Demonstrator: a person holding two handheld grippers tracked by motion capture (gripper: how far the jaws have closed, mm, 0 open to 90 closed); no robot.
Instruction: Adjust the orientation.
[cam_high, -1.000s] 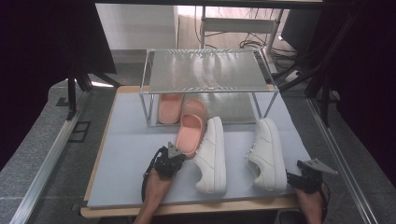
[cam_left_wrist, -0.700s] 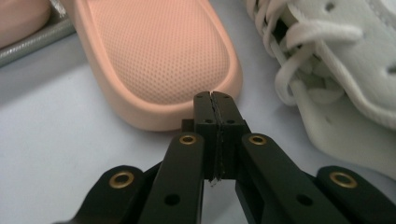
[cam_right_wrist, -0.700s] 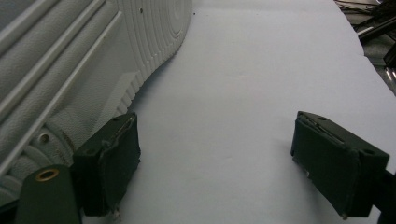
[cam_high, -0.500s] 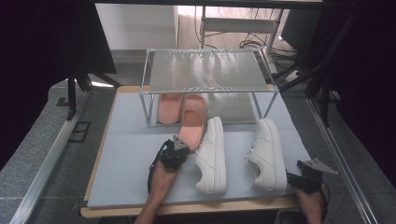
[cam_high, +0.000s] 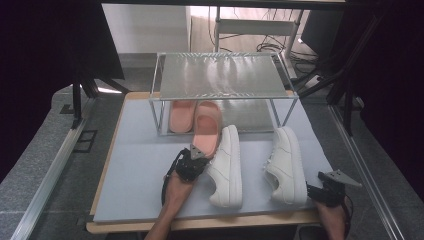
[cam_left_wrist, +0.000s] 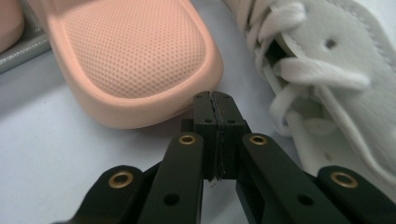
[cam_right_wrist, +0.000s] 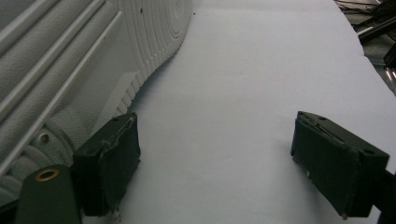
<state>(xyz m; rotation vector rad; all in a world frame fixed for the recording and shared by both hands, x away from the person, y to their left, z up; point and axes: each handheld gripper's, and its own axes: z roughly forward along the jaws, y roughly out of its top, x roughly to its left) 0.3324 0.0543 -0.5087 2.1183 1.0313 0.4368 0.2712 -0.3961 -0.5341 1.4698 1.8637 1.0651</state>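
A pink slipper lies with its front under the metal shelf rack, beside a second pink slipper that sits fully under it. My left gripper is at the near end of the first slipper. In the left gripper view the left gripper is shut with nothing between the jaws, its tips against the pink slipper's rim. A white sneaker lies just to its right. My right gripper stands open on the mat beside the other white sneaker's sole.
Two white sneakers lie side by side on the pale blue mat, toes toward the rack. The rack's legs stand at the mat's far half. My right gripper rests near the table's front right edge.
My left gripper has moved away from me toward the rack, and the pink slipper has slid further under the shelf and straightened. The right gripper has kept still.
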